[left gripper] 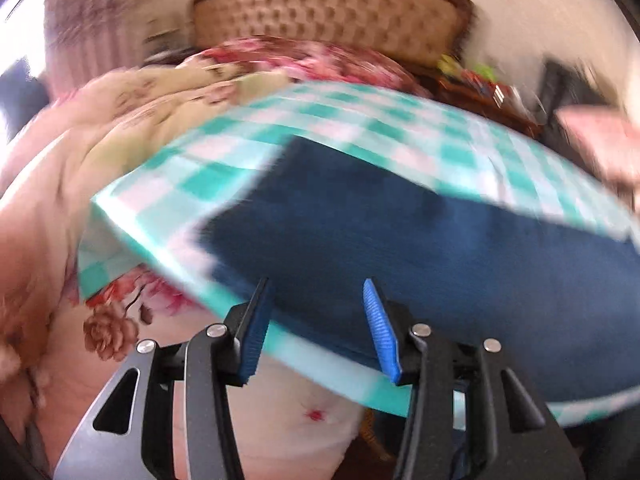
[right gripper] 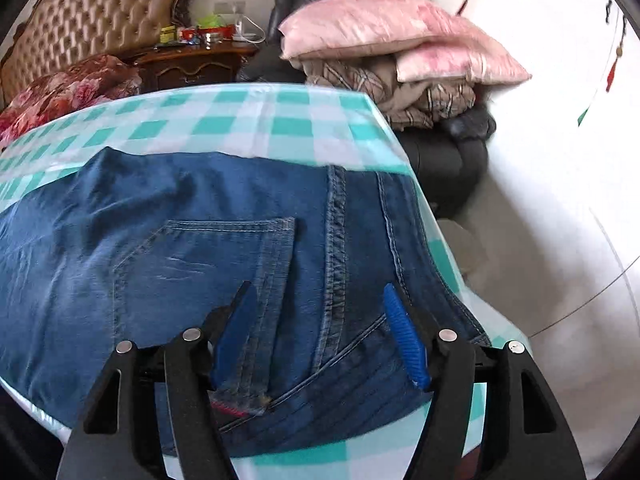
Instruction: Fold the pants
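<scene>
Blue denim pants [right gripper: 180,240] lie flat on a table with a teal and white checked cloth [right gripper: 240,120]. In the right wrist view I see the seat, with a back pocket [right gripper: 208,252] and the waistband near the front edge. My right gripper [right gripper: 318,292] is open, just above the waist end, holding nothing. In the blurred left wrist view the pants [left gripper: 400,240] show as a dark blue shape on the checked cloth [left gripper: 352,120]. My left gripper [left gripper: 316,286] is open above the leg end near the table's front edge.
A tufted headboard [right gripper: 100,16] and floral bedding [right gripper: 68,88] lie beyond the table at left. A wooden nightstand [right gripper: 192,64] holds small items. Pink pillows [right gripper: 400,36] and folded blankets sit on a dark chair at right. Floral bedding [left gripper: 120,120] lies left of the table.
</scene>
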A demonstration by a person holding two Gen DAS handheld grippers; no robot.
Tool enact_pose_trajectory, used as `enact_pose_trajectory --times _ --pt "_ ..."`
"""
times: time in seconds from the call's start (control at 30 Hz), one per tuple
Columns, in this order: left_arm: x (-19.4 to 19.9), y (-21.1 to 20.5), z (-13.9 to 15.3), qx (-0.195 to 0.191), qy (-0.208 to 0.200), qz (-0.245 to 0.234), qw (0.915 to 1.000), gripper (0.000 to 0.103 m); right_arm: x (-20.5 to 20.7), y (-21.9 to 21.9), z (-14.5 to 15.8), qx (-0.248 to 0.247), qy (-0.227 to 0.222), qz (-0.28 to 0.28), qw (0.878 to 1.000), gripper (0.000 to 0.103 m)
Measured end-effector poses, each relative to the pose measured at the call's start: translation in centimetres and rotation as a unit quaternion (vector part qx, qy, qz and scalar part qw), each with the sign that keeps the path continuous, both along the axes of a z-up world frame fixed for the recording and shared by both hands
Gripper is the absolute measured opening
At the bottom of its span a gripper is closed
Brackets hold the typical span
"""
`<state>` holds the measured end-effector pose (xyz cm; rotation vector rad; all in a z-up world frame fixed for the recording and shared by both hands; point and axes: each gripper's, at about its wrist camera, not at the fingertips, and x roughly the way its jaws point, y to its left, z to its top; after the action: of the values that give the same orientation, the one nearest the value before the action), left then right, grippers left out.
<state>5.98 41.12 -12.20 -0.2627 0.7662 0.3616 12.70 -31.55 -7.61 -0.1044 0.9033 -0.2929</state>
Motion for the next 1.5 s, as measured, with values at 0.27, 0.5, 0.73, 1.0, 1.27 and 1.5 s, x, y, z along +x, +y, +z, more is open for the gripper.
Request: enact_pose_trajectory --times 0.27,0.5,0.73,1.0,1.27,1.5 --pt "-1.9 4.9 0.8 -0.058 -0.029 0.048 0.9968 0.042 -1.3 -3.1 -2.0 -0.001 0.038 -0.067 0.997 0.063" --pt "0.4 4.9 0.0 -0.042 0.014 0.054 0.9975 0.012 -1.3 -3.2 -2.6 -0.008 0.038 -0.060 0.997 0.066" --pt "-0.9 3.7 1.2 -0.010 0.006 0.048 0.9988 0.023 -2.0 -2.7 -0.6 0.011 0.000 -0.061 0.998 0.066" --pt "1.9 2.1 0.3 0.063 0.070 -0.013 0.9954 0.027 -1.8 -0.1 -0.7 0.034 -0.014 -0.021 0.999 0.067" --pt "8.0 -2.8 2.8 0.064 0.021 -0.115 0.9910 0.029 -2.0 -2.3 -3.0 0.045 0.013 -0.052 0.998 0.067" --pt "13.3 -4.8 -1.7 0.072 0.086 -0.161 0.9806 0.030 -2.2 -2.4 -2.9 0.048 0.009 -0.057 0.997 0.066"
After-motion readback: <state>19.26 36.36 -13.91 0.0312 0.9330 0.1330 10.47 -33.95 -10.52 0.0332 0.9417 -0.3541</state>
